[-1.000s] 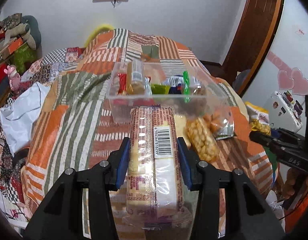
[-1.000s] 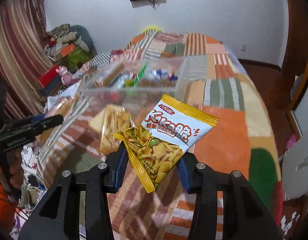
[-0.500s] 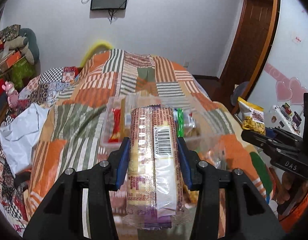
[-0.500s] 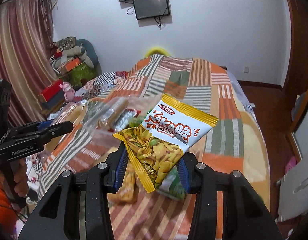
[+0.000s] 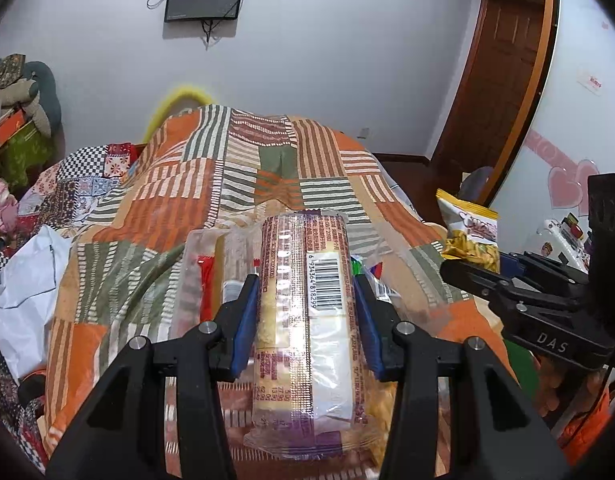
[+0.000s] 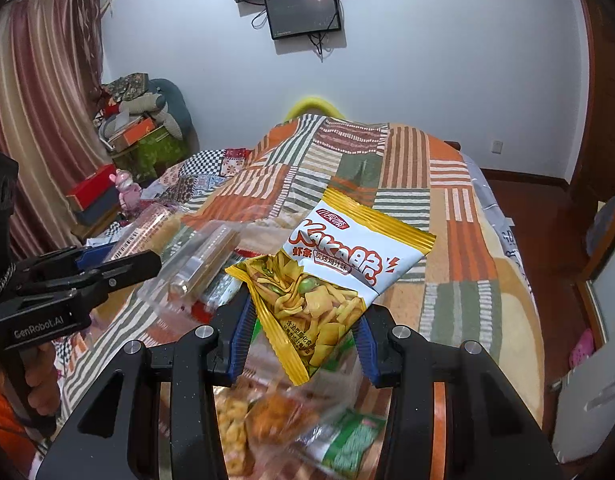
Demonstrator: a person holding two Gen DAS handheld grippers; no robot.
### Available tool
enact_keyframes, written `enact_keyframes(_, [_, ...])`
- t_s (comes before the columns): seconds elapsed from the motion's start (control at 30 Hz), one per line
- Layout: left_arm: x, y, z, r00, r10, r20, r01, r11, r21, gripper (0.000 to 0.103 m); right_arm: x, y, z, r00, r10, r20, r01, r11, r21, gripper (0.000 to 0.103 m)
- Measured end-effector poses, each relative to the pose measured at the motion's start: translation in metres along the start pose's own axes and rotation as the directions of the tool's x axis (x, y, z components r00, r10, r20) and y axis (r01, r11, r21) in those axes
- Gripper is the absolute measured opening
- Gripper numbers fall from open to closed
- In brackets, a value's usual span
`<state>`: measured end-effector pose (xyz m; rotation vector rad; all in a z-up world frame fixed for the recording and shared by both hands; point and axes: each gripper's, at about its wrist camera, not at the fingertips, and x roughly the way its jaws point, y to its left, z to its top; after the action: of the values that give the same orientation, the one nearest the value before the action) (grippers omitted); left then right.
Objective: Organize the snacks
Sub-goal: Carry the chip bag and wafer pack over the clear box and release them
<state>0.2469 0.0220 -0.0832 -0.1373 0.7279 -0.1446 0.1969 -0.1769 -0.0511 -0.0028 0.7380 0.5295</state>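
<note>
My left gripper (image 5: 305,312) is shut on a long clear pack of biscuits (image 5: 307,320) with a barcode, held above the bed. Behind it lies a clear plastic container (image 5: 203,276) holding several snacks. My right gripper (image 6: 301,320) is shut on a white and yellow chip bag (image 6: 331,276), also held in the air. The chip bag shows in the left wrist view (image 5: 469,236) at the right, and the left gripper with the biscuits shows in the right wrist view (image 6: 79,276) at the left. Loose snack bags (image 6: 291,420) lie on the bed below my right gripper.
A patchwork quilt (image 5: 235,176) covers the bed. A white bag (image 5: 19,300) lies at the bed's left edge. Boxes and stuffed toys (image 6: 143,128) are piled at the left wall. A wooden door (image 5: 503,96) stands at the right.
Both grippers have risen and tilted up with their snacks. The clear container and loose bags have dropped lower in both views, and more wall and the screens show.
</note>
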Motion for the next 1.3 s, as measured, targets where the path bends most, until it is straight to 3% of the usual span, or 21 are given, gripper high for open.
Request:
enact_keyframes(0.5, [0.079, 0.012, 0.019, 0.995, -0.017, -0.098, 0.012, 0.998, -0.056, 0.045, 0.061, -0.013, 0.006, 0.992, 0.002, -0.123, -0.004, 1.0, -0.014, 0.041])
enact_keyframes(0.97, [0.112, 0.007, 0.02, 0.989, -0.032, -0.143, 0.026, 0.999, -0.043, 0.046, 0.08, -0.016, 0.003, 0.982, -0.021, -0.189, 0.011, 0.999, -0.051, 0.044])
enact_keyframes(1.17, [0.104, 0.006, 0.017, 0.989, -0.033, -0.146, 0.026, 0.998, -0.048, 0.046, 0.07, -0.019, 0.007, 0.985, -0.021, -0.169, 0.015, 0.999, -0.04, 0.062])
enact_keyframes(1.23, [0.098, 0.007, 0.016, 0.989, -0.027, -0.142, 0.021, 0.999, -0.047, 0.051, 0.063, -0.019, 0.008, 0.988, -0.02, -0.153, 0.014, 0.999, -0.037, 0.069])
enact_keyframes(1.3, [0.09, 0.008, 0.015, 0.991, -0.021, -0.134, 0.015, 0.999, -0.045, 0.056, 0.057, -0.018, 0.009, 0.99, -0.018, -0.14, 0.014, 0.999, -0.032, 0.07])
